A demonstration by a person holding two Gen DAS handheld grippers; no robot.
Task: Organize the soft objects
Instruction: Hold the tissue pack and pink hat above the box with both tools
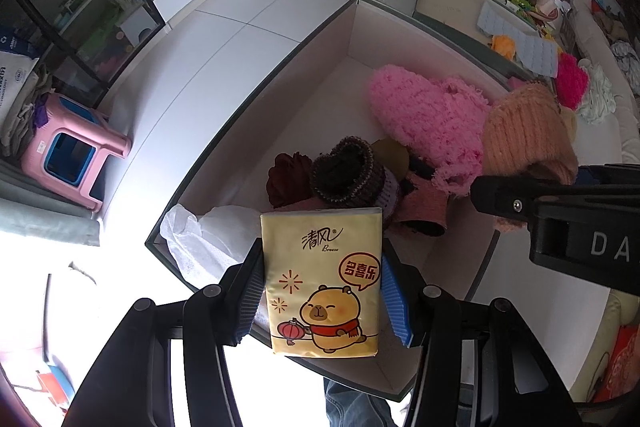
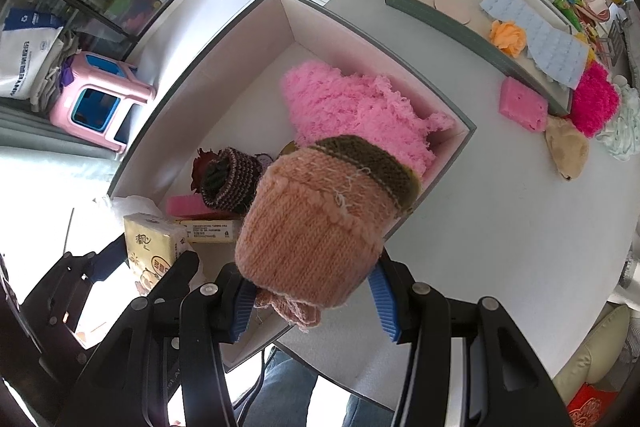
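My left gripper [image 1: 322,291] is shut on a yellow tissue pack [image 1: 322,283] with a cartoon capybara, held over the near end of the open white box [image 1: 256,99]; the pack also shows in the right wrist view [image 2: 154,251]. My right gripper [image 2: 310,293] is shut on a peach knitted hat [image 2: 316,227] with an olive band, above the box's near right edge [image 2: 468,131]. In the box lie a fluffy pink item [image 2: 352,107], a dark striped knit piece [image 2: 230,183], a dark red flower [image 1: 286,177], a pink sponge [image 2: 186,207] and white tissue [image 1: 200,239].
On the white table [image 2: 480,227] lie a pink sponge [image 2: 522,105], a magenta pompom [image 2: 594,103], a tan soft item [image 2: 566,147] and an orange flower [image 2: 508,37]. A shallow green tray [image 2: 436,15] stands behind. A pink stool [image 1: 68,151] stands on the floor at the left.
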